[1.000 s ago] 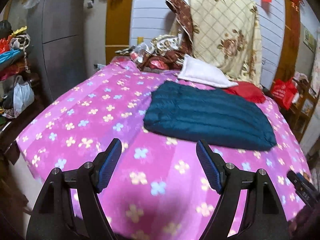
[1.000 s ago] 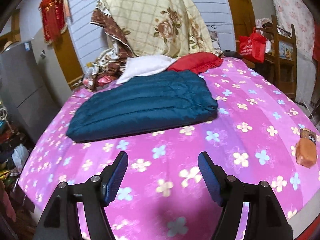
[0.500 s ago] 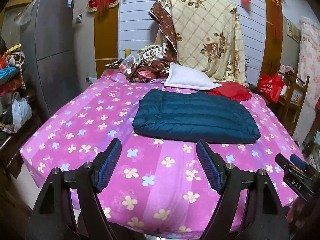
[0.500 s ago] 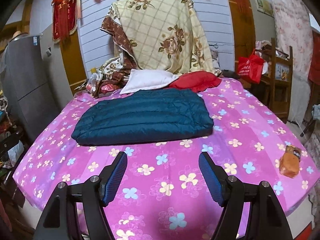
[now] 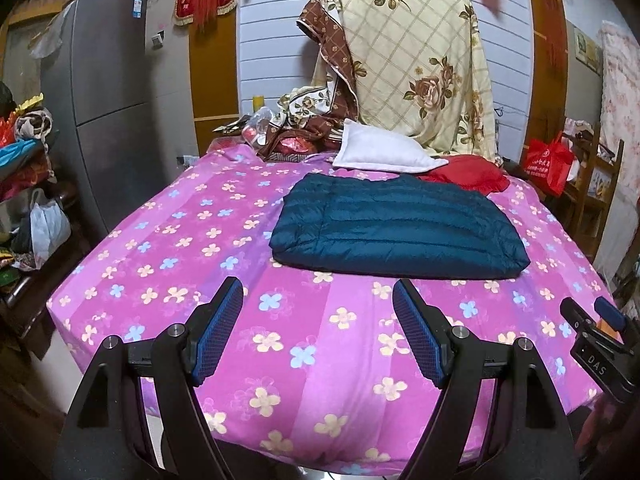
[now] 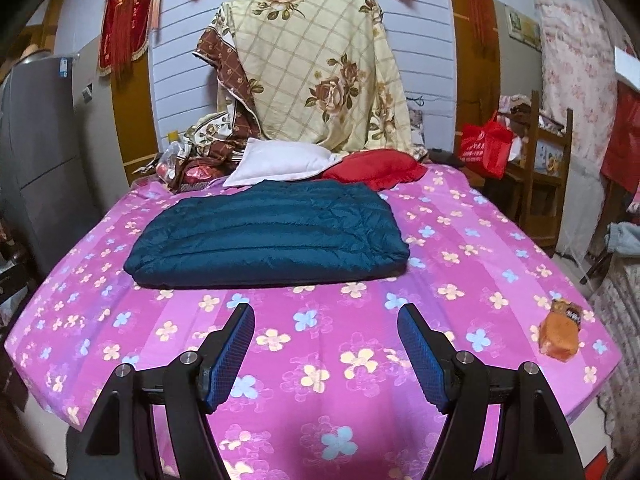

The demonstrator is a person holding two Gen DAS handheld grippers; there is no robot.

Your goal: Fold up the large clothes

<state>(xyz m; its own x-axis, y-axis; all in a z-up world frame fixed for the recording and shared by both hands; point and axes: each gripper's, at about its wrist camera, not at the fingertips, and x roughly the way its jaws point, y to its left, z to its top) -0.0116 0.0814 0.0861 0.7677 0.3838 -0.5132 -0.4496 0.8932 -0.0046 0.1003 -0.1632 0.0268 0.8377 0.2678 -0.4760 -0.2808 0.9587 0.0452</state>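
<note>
In the left wrist view, the white letters "DAS" can be read on the black body of the other handheld gripper [image 5: 600, 360] at the right edge. The red plastic shopping bag [image 5: 546, 160] beside the bed carries pale printing too small to read. The small orange snack packet [image 6: 560, 336] on the pink flowered bedsheet [image 6: 360, 360] bears a dark label that cannot be made out.

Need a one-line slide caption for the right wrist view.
Open right gripper above the pink floral bedsheet, facing the folded teal down jacket.
</note>
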